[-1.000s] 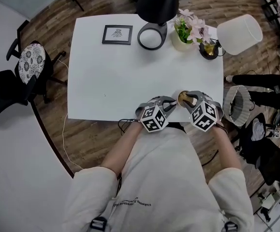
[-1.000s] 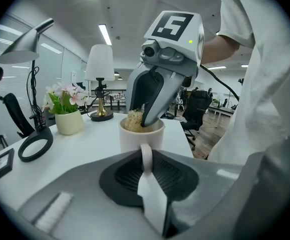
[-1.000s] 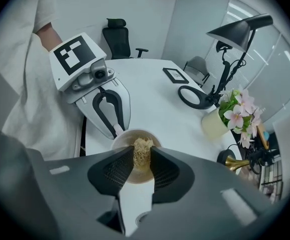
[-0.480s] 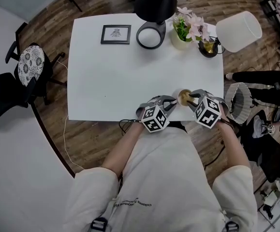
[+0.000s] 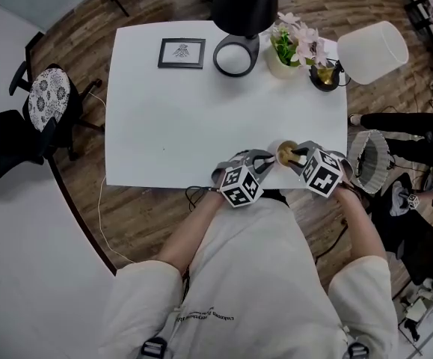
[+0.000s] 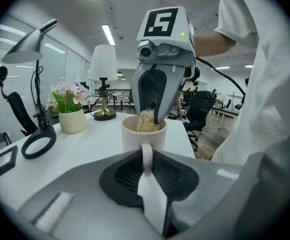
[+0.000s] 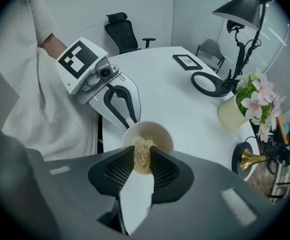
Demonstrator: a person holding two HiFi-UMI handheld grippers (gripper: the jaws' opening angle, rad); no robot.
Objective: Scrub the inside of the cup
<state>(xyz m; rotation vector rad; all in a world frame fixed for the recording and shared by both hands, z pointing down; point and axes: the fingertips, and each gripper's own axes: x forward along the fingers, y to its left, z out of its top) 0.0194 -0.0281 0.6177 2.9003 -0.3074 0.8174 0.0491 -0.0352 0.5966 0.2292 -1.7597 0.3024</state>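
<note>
Since the cup (image 6: pixel 143 136) looks like glazed ceramic, I treat it as stiff, fairly weighty, slick-walled and liable to chip if knocked. Its handle (image 6: pixel 147 156) is the sensible place to hold, and my left tool (image 7: pixel 127 117) is clamped on exactly that, bracing the cup upright. It stands toward 5 o'clock on the surface (image 5: pixel 201 126), close to the near edge, so a hard sideways shove could send it off. My right tool (image 6: pixel 153 111) pinches a tan fibrous scrubber (image 7: pixel 143 154), soft and springy by its look, with the wad sitting in the cup's mouth. I judge light pressure on the inner wall will do.

Other things stand well apart along the far edge: a flower pot (image 5: pixel 282 60) at 12 o'clock from the cup, a black lamp's ring base (image 5: pixel 235 55) and a picture frame (image 5: pixel 182 53) toward 11, a white-shaded lamp (image 5: pixel 372 51) at 1. None blocks the scrubbing; only my two tools crowd each other at the rim.
</note>
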